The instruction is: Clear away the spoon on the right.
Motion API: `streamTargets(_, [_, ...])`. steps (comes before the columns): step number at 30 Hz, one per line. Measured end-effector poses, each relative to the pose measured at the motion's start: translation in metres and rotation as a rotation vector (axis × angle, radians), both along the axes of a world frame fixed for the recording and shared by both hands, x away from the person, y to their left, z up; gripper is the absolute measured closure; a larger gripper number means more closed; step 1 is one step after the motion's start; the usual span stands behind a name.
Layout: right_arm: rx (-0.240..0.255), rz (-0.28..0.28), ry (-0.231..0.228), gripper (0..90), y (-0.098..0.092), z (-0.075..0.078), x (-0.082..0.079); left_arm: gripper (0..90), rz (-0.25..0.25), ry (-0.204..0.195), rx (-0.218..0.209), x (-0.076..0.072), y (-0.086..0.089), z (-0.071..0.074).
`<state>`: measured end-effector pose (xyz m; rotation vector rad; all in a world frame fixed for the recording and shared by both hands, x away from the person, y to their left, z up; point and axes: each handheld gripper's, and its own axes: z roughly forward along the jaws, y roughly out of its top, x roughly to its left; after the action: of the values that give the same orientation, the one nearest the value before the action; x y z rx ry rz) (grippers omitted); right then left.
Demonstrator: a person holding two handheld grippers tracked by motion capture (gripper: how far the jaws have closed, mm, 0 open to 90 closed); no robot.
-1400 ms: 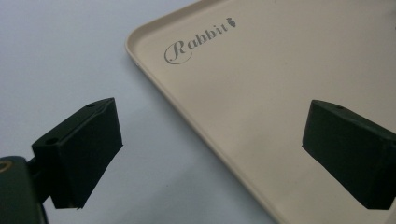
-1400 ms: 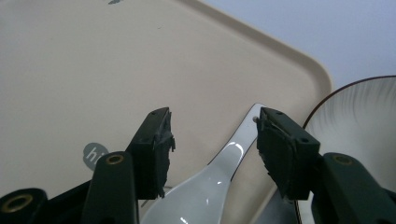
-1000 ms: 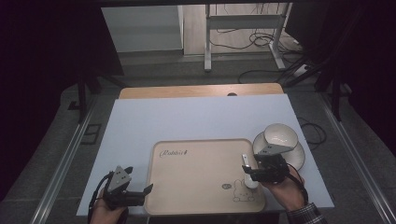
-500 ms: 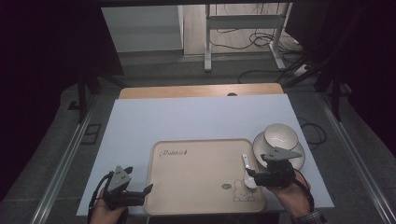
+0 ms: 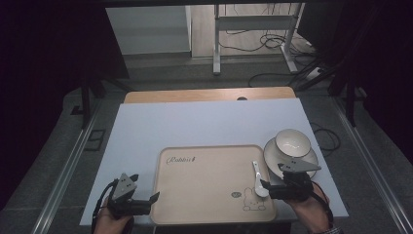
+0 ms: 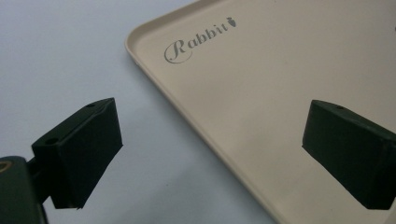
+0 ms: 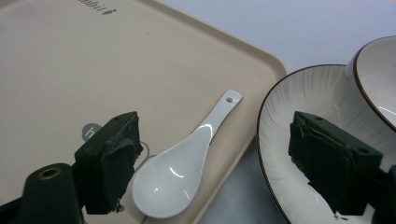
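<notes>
High view: white table point(image 5: 204, 124) with a beige tray point(image 5: 204, 180) at its near centre; "Rabbit" lettering at the tray's far left, a small rabbit drawing at its near right; a white spoon point(image 5: 259, 181) lies on the tray by its right edge, bowl toward the person, handle pointing away; just right of the tray a white plate point(image 5: 274, 155) with a white bowl point(image 5: 292, 142) on it; left gripper point(image 5: 148, 201) held low at the tray's near left corner, jaws pointing right toward the tray rim; right gripper point(image 5: 268, 190) at the tray's near right edge, just beside the spoon's bowl, a hand point(image 5: 306, 210) behind it; jaw gap of either cannot be told from here.

Left gripper view: jaws wide apart, nothing between them but surface; left jaw over the table, right jaw over the tray point(image 6: 280, 93); the tray's rim runs diagonally between them; "Rabbit" script near the tray's corner.

Right gripper view: jaws wide, gripping nothing; spoon point(image 7: 182, 163) lies flat on the tray point(image 7: 93, 60) between the jaws, its bowl close against the left jaw, handle angled up and away; right jaw over the plate point(image 7: 280, 140); the bowl's point(image 7: 378, 79) dark-rimmed edge at far right; a strip of table between tray and plate.
</notes>
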<state>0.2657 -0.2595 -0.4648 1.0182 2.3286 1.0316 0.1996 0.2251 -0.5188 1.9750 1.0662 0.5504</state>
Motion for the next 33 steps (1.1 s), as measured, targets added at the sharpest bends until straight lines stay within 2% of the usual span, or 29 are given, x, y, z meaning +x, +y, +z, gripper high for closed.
streamTargets(10, [-0.004, -0.007, -0.005, 9.7, -0.008, 0.001, -0.008, 4.5, 0.001, 0.001, -0.004, 0.000, 0.000, 0.000])
streamTargets(33, [0.011, -0.037, -0.015, 4.7, -0.024, 0.002, -0.029, 4.4, 0.003, 0.002, -0.011, 0.000, 0.001, 0.000])
